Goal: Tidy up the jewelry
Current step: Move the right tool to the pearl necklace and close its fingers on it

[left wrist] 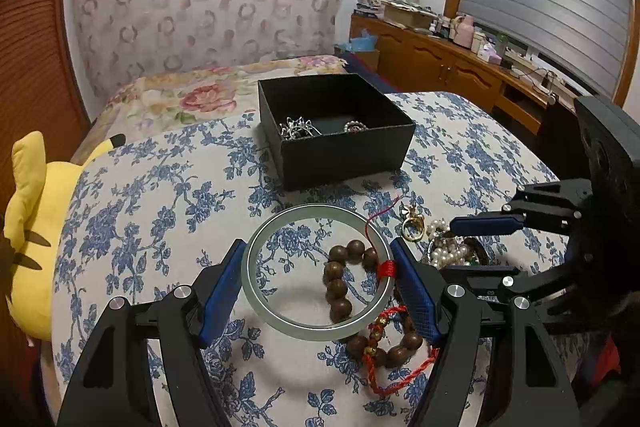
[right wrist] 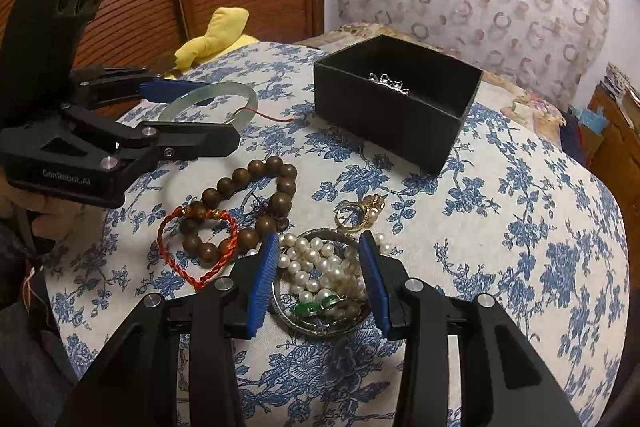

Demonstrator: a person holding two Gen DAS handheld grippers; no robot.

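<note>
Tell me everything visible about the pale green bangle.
The bangle is a smooth, unbroken ring, pale translucent green like jade or glass. It is held level between the blue pads of the left claw, one pad pressed on each outer side. It looks raised above the blue-flowered cloth, with its shadow below. A red thread is tied round its right side. Wooden beads show through its middle.

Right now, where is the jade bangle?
In the left wrist view, the jade bangle sits gripped between the left gripper's pads, above the wooden beads, before the black box.
</note>
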